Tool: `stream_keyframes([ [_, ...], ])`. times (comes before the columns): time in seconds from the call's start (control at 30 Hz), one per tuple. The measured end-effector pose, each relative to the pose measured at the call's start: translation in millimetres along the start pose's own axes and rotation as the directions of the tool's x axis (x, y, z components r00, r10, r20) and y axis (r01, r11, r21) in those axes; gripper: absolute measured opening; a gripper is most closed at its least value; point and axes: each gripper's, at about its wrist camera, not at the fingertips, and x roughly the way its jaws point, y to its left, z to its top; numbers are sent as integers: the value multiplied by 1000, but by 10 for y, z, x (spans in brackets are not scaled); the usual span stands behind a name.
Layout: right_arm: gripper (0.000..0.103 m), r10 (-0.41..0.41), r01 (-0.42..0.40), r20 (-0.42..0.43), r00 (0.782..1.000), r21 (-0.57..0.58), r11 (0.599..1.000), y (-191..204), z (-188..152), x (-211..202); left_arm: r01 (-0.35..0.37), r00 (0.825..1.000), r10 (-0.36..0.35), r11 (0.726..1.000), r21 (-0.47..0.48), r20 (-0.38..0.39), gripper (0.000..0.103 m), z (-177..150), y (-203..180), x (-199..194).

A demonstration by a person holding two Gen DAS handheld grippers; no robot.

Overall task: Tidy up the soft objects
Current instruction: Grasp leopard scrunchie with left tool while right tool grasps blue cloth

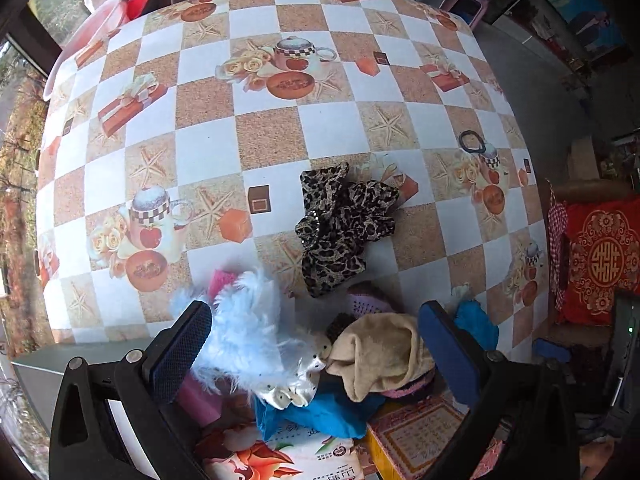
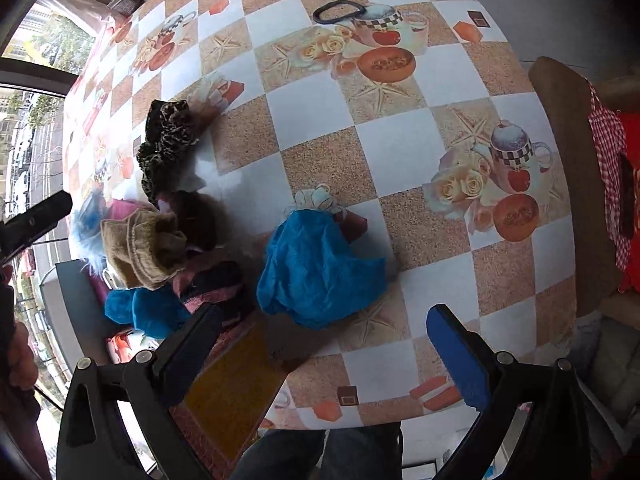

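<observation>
Blue cloth (image 2: 320,264) lies crumpled near the table's (image 2: 400,140) near edge, just ahead of your right gripper (image 2: 336,344), spread wide and empty, likely lined up to take it. Your left gripper (image 1: 316,332), also spread, straddles the heaped soft pile (image 1: 304,356) at that edge.

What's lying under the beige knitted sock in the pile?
The beige knitted sock rests on a bright blue cloth and a pink-and-dark knit piece; anything deeper in the pile is covered.
</observation>
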Motion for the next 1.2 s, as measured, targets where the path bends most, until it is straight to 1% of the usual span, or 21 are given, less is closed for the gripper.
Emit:
stream_keyframes([
  [0.07, 103, 4, -4, -23, 1000, -8, 1000, -3, 54, 150, -7, 999, 8, 1000, 20, -36, 103, 112, -126, 201],
  [0.23, 103, 4, -5, -69, 998, -8, 1000, -25, 110, 462, -75, 989, 81, 996, 53, -123, 103, 294, -330, 668],
  [0.37, 103, 15, -16, -89, 996, -9, 1000, -42, 132, 633, -119, 980, 126, 991, 56, -151, 103, 403, -393, 913],
  [0.47, 103, -7, 3, -95, 995, -38, 999, -11, 158, 729, -142, 974, 147, 989, 40, -171, 103, 483, -414, 1063],
  [0.53, 103, -26, 20, -96, 995, -62, 998, 21, 176, 782, -167, 969, 172, 985, 44, -175, 96, 539, -434, 1151],
  [0.67, 103, -66, 56, -85, 994, -118, 991, 137, 180, 861, -185, 958, 189, 982, 37, -216, 90, 688, -448, 1356],
  [0.7, 100, -71, 61, -78, 994, -131, 990, 152, 178, 860, -168, 963, 169, 985, 22, -211, 89, 716, -448, 1368],
  [0.73, 93, -71, 60, -72, 995, -143, 988, 158, 179, 852, -158, 964, 158, 987, 15, -212, 87, 744, -424, 1388],
  [0.77, 84, -87, 77, -61, 994, -158, 985, 187, 170, 845, -150, 966, 149, 989, 9, -213, 85, 768, -427, 1401],
  [0.8, 74, -95, 85, -48, 994, -174, 981, 201, 164, 828, -146, 967, 143, 989, 5, -209, 79, 791, -430, 1399],
  [0.83, 68, -105, 96, -34, 994, -190, 977, 213, 159, 810, -142, 970, 141, 990, 10, -197, 69, 789, -422, 1366],
  [0.87, 53, -108, 101, -22, 994, -202, 974, 219, 158, 792, -139, 973, 140, 990, 22, -181, 61, 793, -424, 1332],
  [0.9, 41, -93, 88, -16, 996, -206, 975, 210, 162, 771, -125, 976, 129, 992, 34, -174, 46, 810, -430, 1278],
  [0.93, 40, -71, 67, -17, 997, -198, 978, 188, 165, 761, -96, 980, 100, 995, 31, -172, 41, 825, -431, 1261],
  [0.97, 40, -61, 57, -14, 998, -188, 980, 171, 181, 742, -68, 984, 69, 998, 15, -165, 40, 835, -425, 1236],
  [1.0, 39, -52, 51, -4, 999, -183, 982, 131, 242, 654, -54, 988, 55, 998, 7, -146, 39, 846, -430, 1197],
  [1.07, 39, -26, 30, 27, 999, -167, 986, 16, 250, 515, -47, 994, 50, 999, 24, -99, 39, 861, -479, 1095],
  [1.13, 39, -2, 9, 47, 999, -144, 990, -52, 244, 409, -37, 997, 41, 998, 54, -69, 39, 845, -555, 991],
  [1.17, 39, 9, 0, 61, 998, -133, 991, -180, 238, 380, -26, 998, 31, 997, 69, -60, 39, 841, -603, 942],
  [1.2, 39, 14, -5, 71, 997, -124, 992, -212, 229, 329, -18, 999, 22, 997, 81, -48, 39, 831, -650, 889],
])
